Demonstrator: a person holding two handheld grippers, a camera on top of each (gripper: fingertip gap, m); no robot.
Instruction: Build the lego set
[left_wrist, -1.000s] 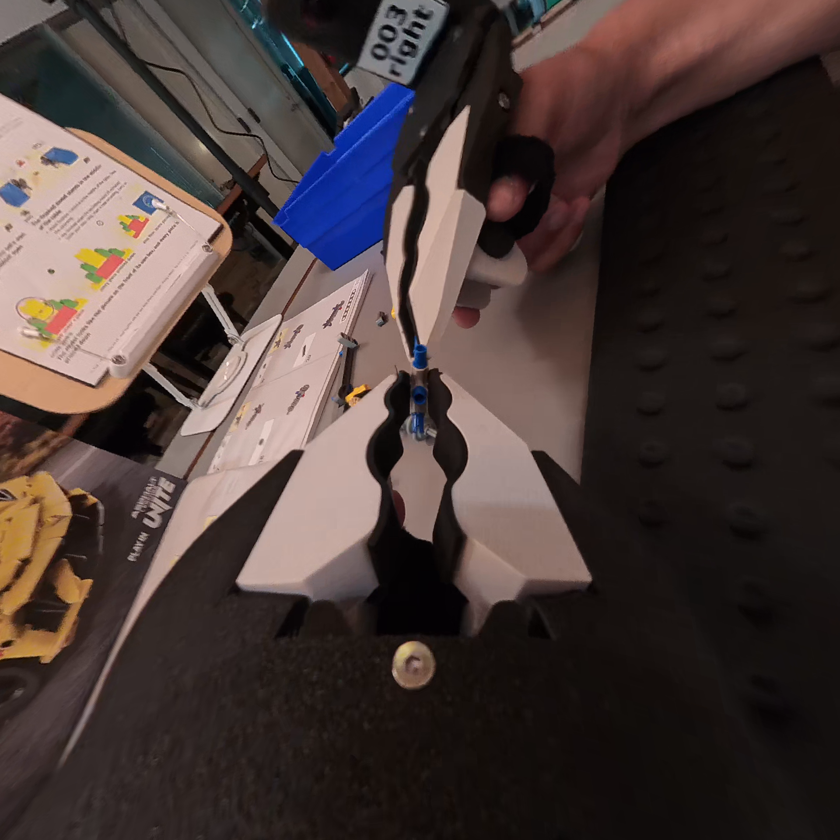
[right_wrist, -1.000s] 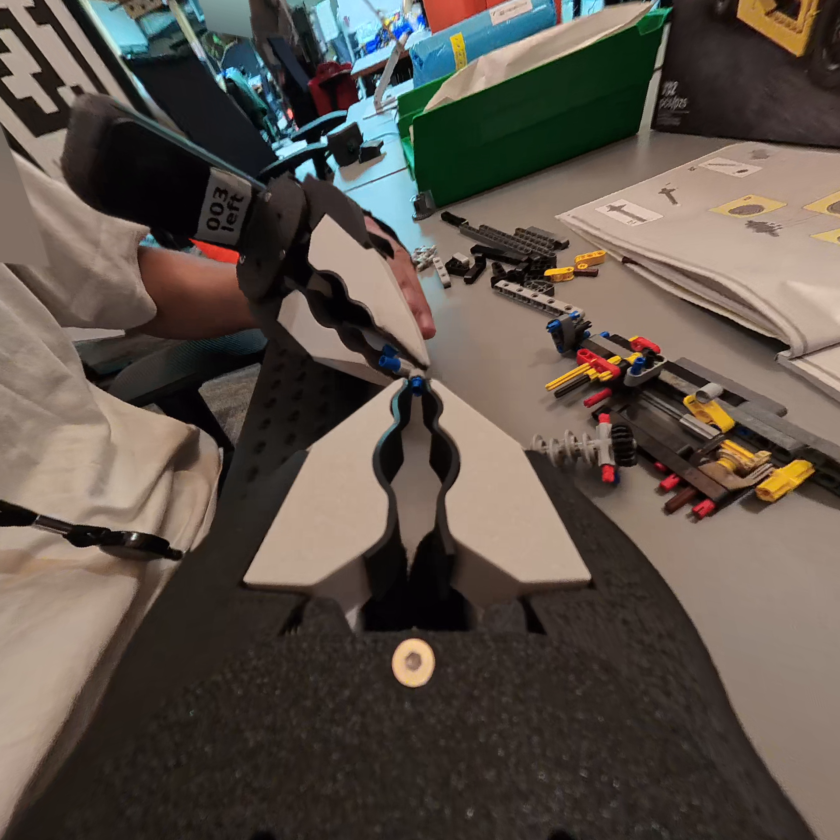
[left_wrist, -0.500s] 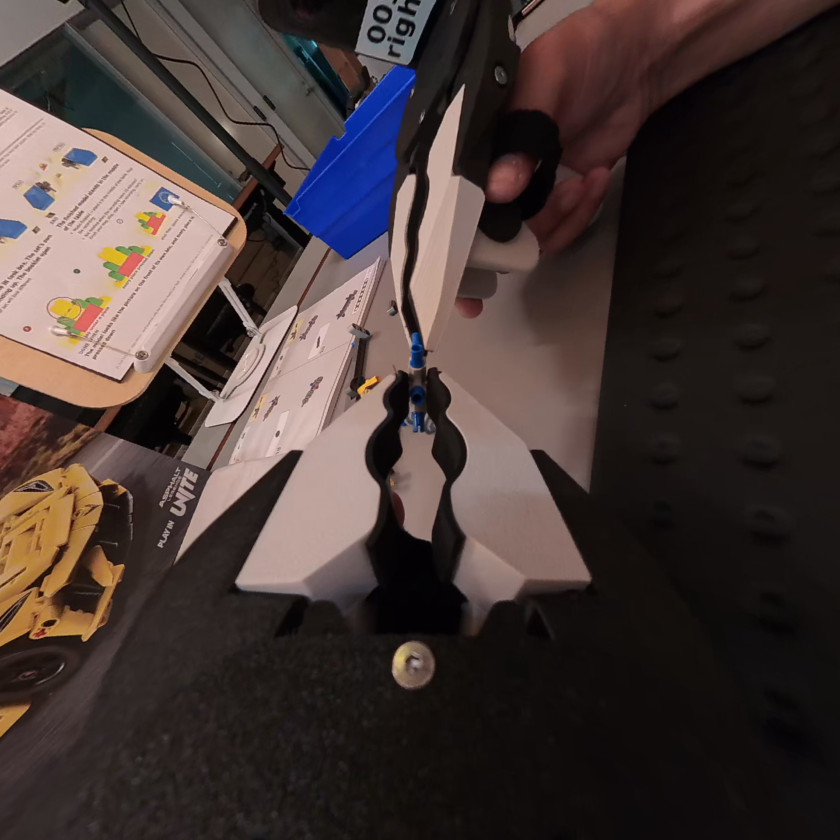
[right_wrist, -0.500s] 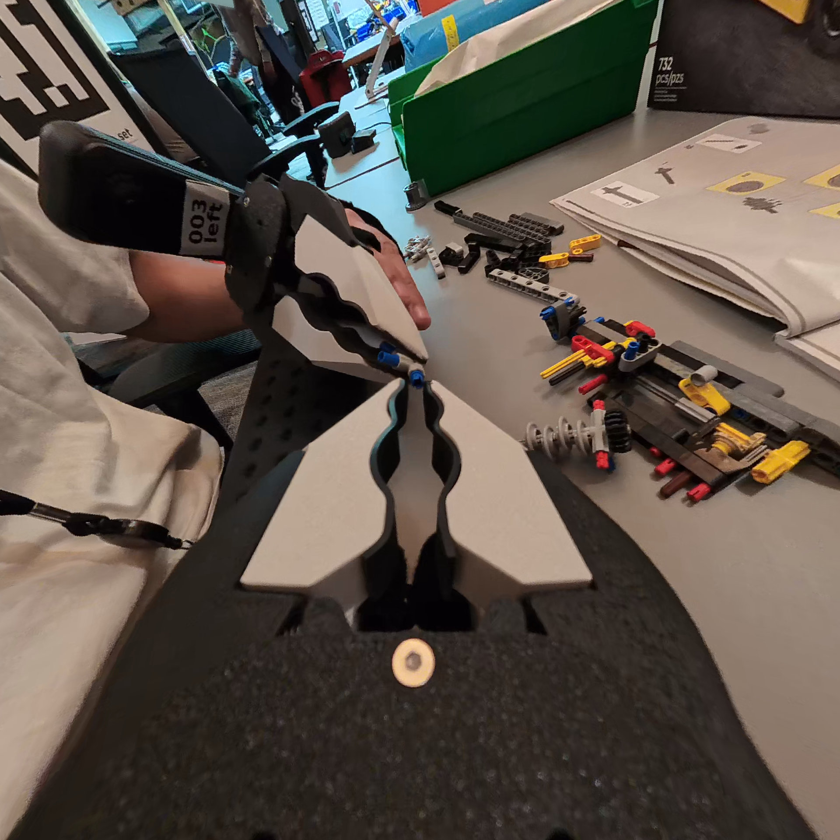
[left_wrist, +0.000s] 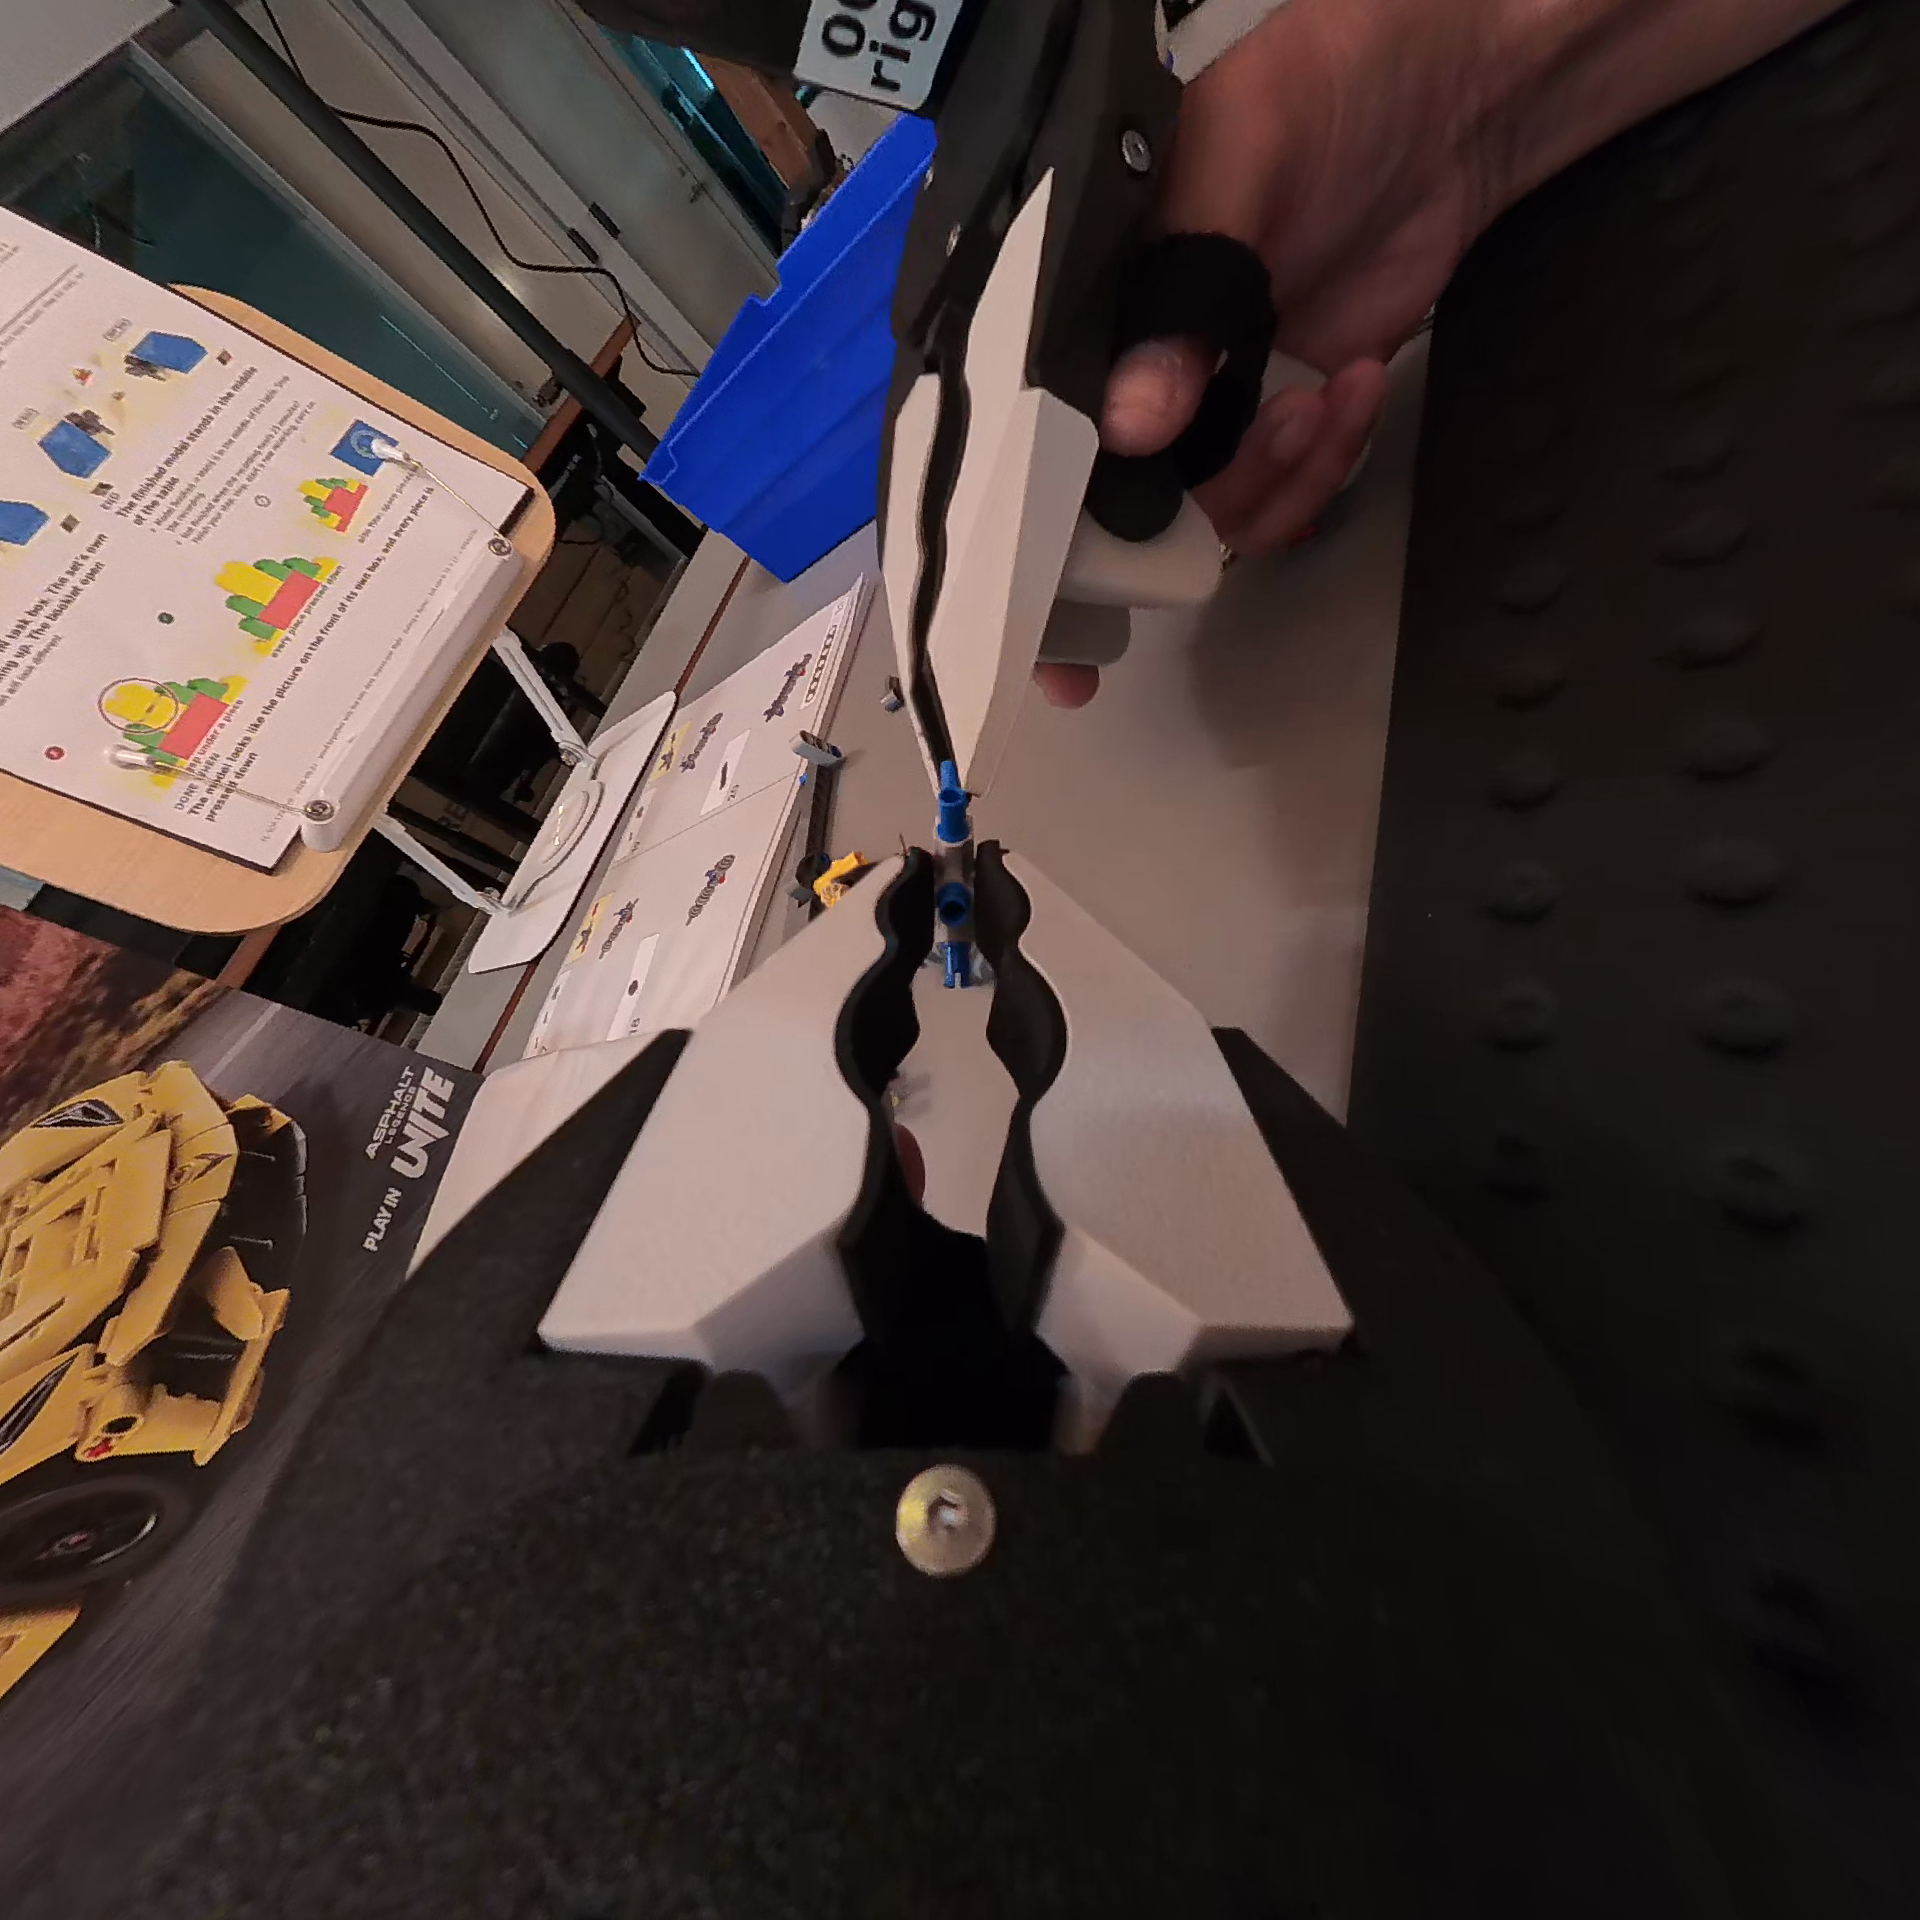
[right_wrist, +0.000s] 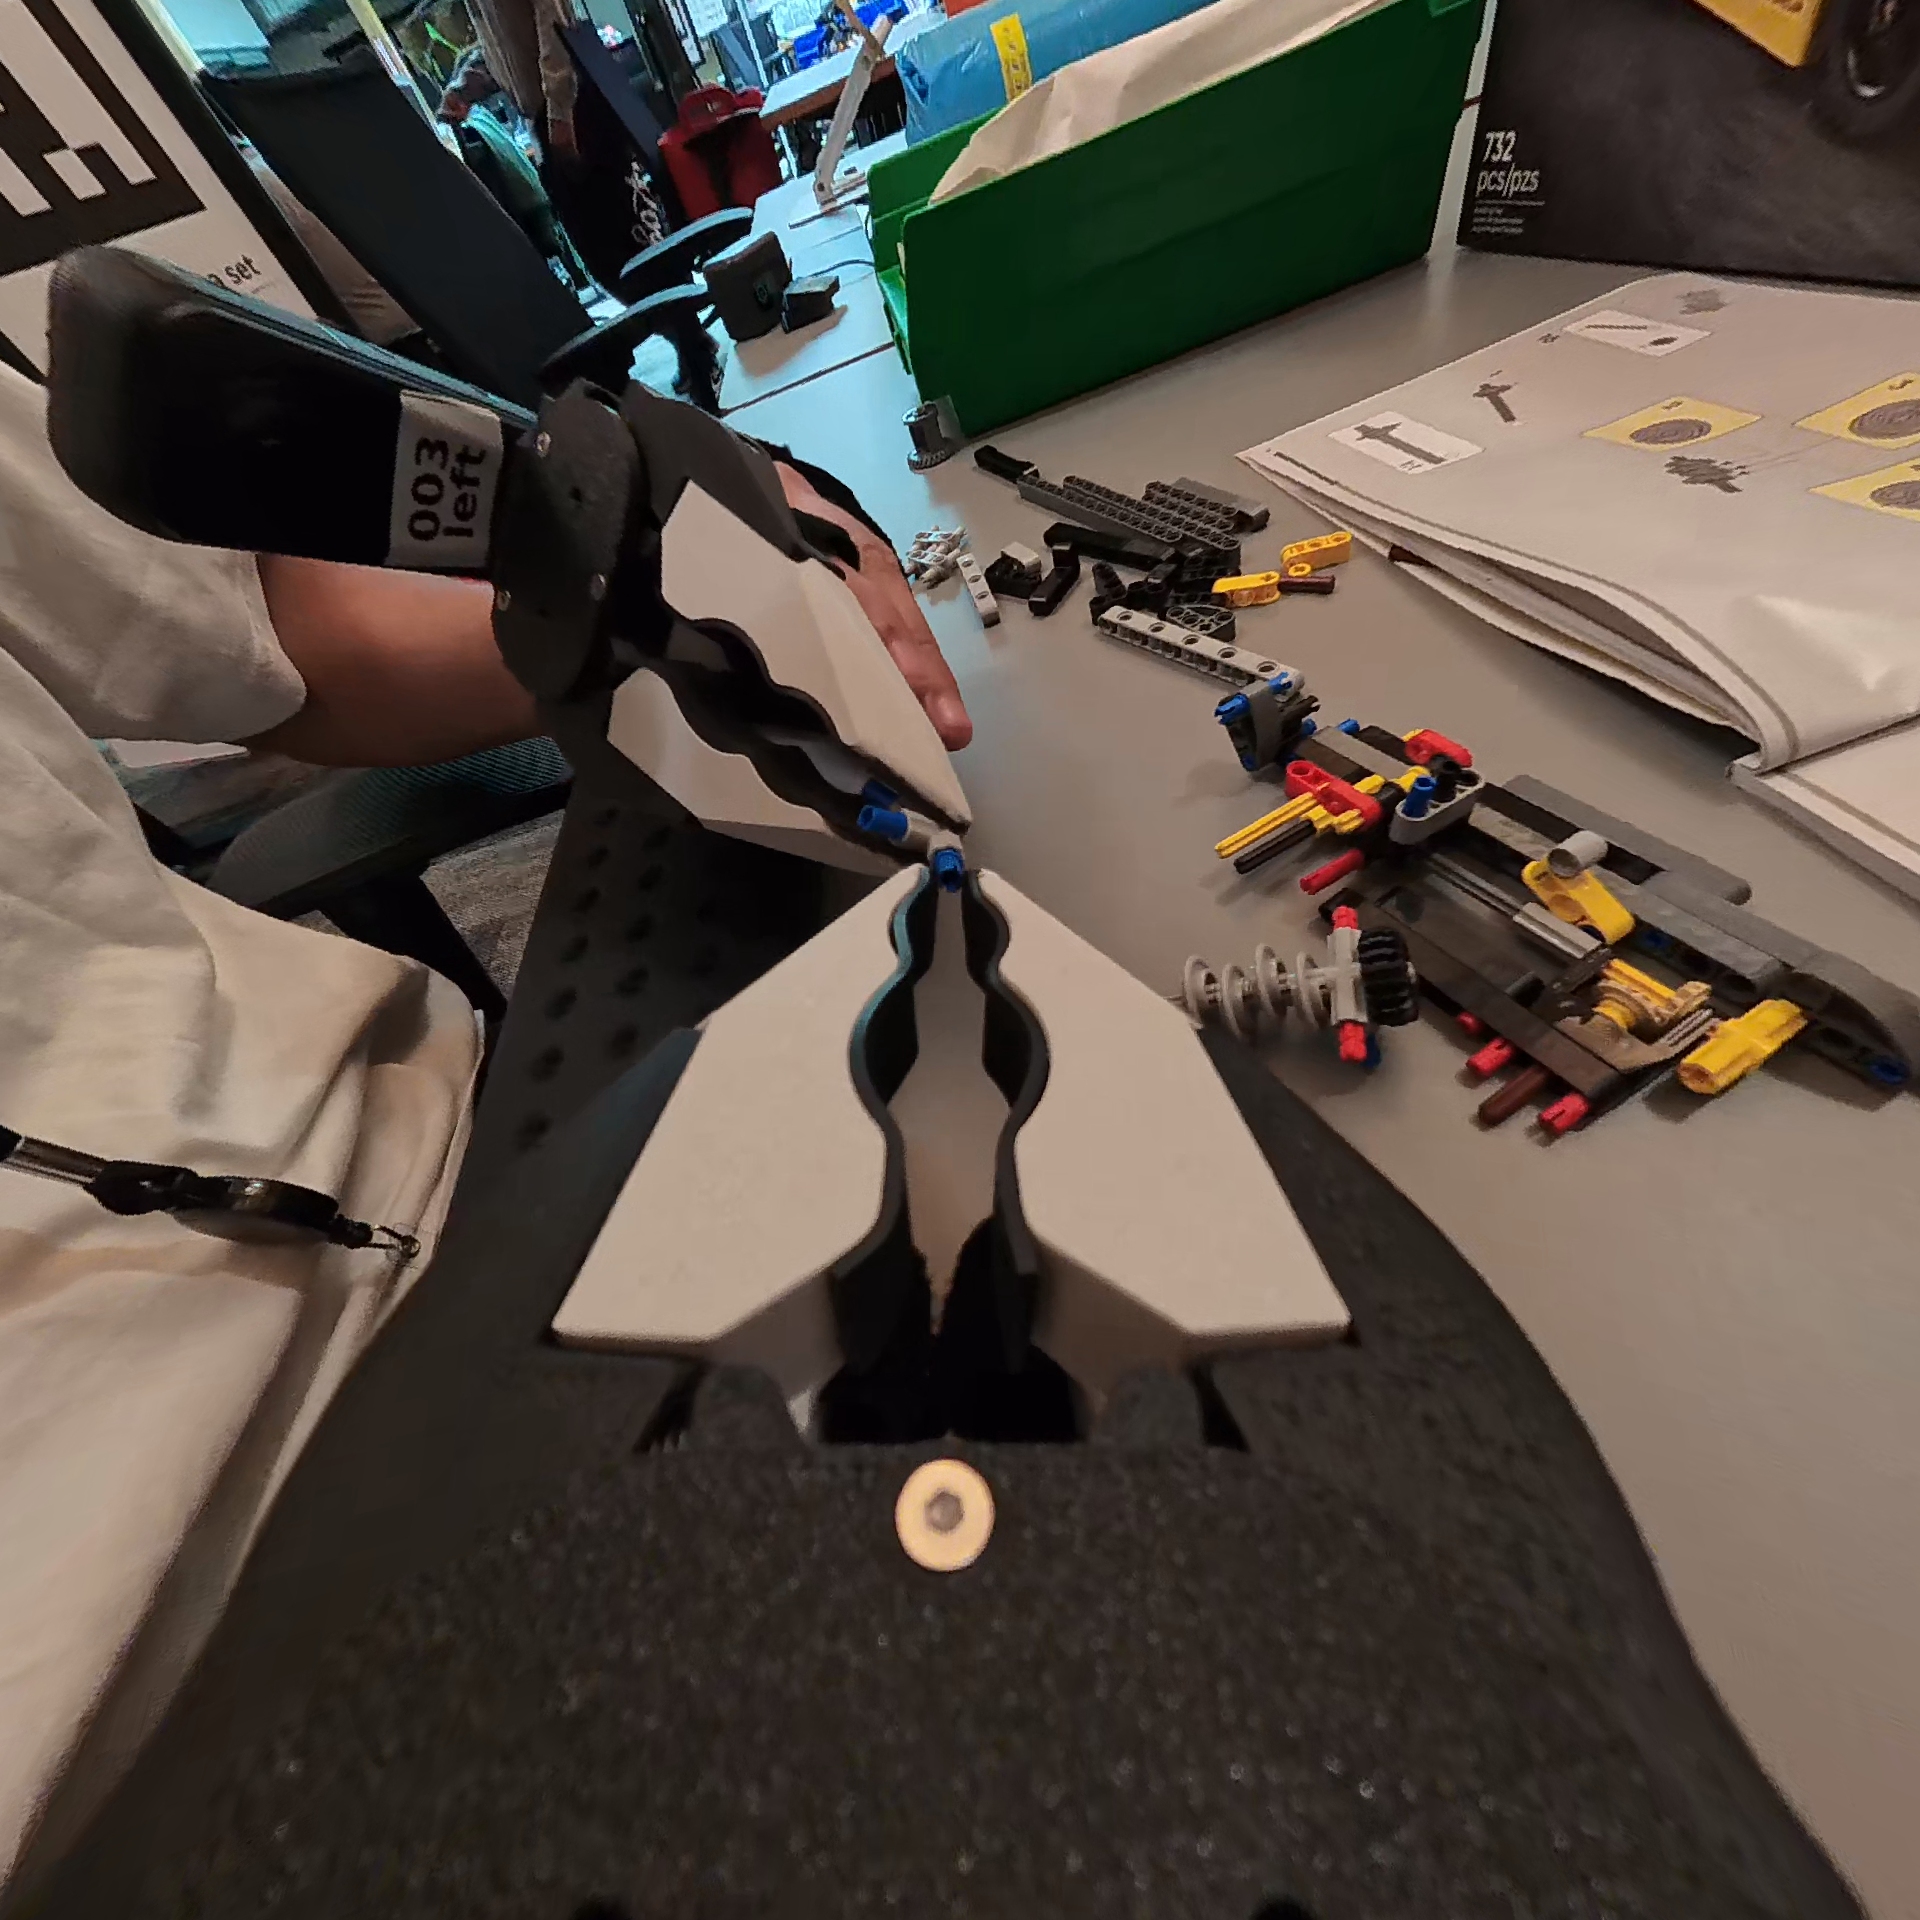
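My left gripper (left_wrist: 951, 860) is shut on a small grey connector with blue pins (left_wrist: 952, 906). My right gripper (right_wrist: 943, 883) is shut on a blue pin (right_wrist: 943, 862). The two grippers meet tip to tip above the grey table, and the blue pin (left_wrist: 948, 805) touches the end of the connector. In the left wrist view the right gripper (left_wrist: 948, 771) comes down from above. In the right wrist view the left gripper (right_wrist: 938, 831) comes in from the left with the connector (right_wrist: 885, 819). A partly built chassis (right_wrist: 1558, 914) lies on the table to the right.
Loose black beams (right_wrist: 1143, 520), a grey spring part (right_wrist: 1288, 977) and an open instruction booklet (right_wrist: 1662, 499) lie on the table. A green bin (right_wrist: 1143, 239) and the set's box (left_wrist: 156, 1299) stand behind. A blue bin (left_wrist: 800, 416) and a clipboard sheet (left_wrist: 229, 582) are at the left. A black studded mat (left_wrist: 1662, 935) covers the near side. My left and right fingertips are right by each other.
Both grippers stay shut and tip to tip. They have drifted slightly together, and the blue pin stays against the connector's end.
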